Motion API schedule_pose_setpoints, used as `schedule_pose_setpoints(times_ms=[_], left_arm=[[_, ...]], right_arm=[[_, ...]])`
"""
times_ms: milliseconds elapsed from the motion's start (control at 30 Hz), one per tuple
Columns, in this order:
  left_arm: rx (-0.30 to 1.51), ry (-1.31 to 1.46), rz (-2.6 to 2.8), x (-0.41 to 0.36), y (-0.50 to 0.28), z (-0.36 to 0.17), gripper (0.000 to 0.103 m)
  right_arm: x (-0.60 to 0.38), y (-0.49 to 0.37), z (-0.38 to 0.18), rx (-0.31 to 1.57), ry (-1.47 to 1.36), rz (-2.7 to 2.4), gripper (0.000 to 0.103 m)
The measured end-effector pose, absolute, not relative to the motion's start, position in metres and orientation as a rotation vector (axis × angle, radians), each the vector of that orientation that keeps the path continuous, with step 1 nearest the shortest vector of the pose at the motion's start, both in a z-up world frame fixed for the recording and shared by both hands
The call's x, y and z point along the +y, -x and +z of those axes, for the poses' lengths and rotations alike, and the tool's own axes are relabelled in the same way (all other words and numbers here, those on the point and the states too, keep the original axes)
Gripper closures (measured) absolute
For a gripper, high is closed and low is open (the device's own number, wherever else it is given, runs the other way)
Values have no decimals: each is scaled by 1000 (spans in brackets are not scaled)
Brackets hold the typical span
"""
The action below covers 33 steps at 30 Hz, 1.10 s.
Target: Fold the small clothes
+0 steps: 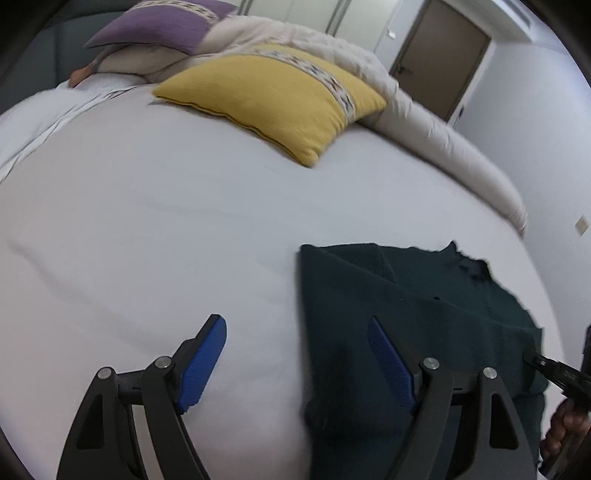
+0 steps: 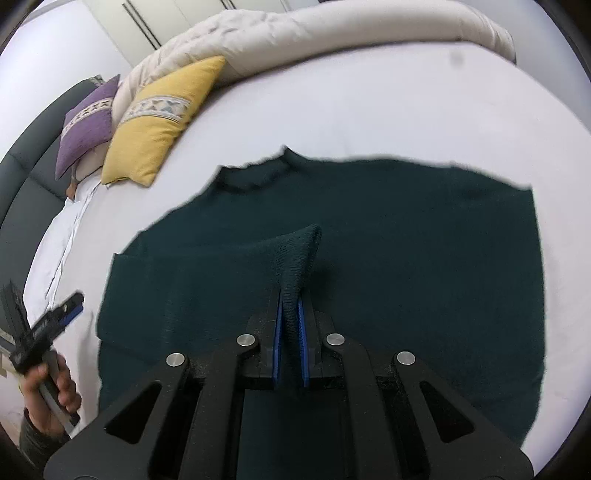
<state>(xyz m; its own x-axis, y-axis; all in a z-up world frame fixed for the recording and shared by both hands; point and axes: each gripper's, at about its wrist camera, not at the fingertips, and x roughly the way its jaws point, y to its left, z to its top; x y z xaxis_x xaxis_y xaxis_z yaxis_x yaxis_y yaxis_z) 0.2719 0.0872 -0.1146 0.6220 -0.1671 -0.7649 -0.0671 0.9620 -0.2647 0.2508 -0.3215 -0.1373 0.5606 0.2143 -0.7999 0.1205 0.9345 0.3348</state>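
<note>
On the white bed sheet [image 2: 369,110] lies a dark green sweater [image 2: 406,240], partly folded. Right gripper [image 2: 290,314] pinches a raised ribbed edge; left gripper [image 1: 295,354] hangs open, empty, at the sweater's edge. Further folds likely remain.

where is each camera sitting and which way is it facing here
Left wrist: rides the left gripper, angled down across the white bed toward the yellow cushion; its open blue pads frame the sweater's edge, with the right gripper at far right.
Right wrist: rides the right gripper, looking down at the dark green sweater, pinching a fold; the left hand shows at lower left.
Shared: sweater, bed, yellow and purple cushions, beige duvet.
</note>
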Motion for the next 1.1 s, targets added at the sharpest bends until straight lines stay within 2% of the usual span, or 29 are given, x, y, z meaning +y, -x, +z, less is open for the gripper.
schedule_pose_setpoints(times_ms=[100,167,200,233,267,333,400,567,700,967,1100], left_arm=[[942,220,-40,73,-291,-125,28],[969,190,-32,68,-299,-135,49],[972,183,-32,67,-299,-138,51],[966,171,-30,66,-299,-141,58],[960,165,-33,64,-299,-141,70],[955,174,-52,62,-297,-140,85],[942,173,-44,61,-293,-136,92],[921,231,-35,68,-287,-139,93],[908,213,-23,65,-286,-145,93],[902,213,-17,65,-284,-141,89],[907,205,-24,65,-287,-144,88]], right_arm=[[-329,-249,-152,973,-414,60,96],[-328,-250,-153,962,-405,70,96],[-325,-252,-153,953,-378,74,96],[-325,-249,-153,945,-356,78,96],[-324,-250,-152,942,-338,77,96],[-324,-248,-147,932,-319,69,96],[-328,-243,-137,913,-319,58,97],[-334,-245,-118,878,-328,41,97],[-354,-268,-172,993,-396,-9,100],[-335,-249,-137,945,-344,-8,98],[-332,-249,-152,1005,-290,-35,99]])
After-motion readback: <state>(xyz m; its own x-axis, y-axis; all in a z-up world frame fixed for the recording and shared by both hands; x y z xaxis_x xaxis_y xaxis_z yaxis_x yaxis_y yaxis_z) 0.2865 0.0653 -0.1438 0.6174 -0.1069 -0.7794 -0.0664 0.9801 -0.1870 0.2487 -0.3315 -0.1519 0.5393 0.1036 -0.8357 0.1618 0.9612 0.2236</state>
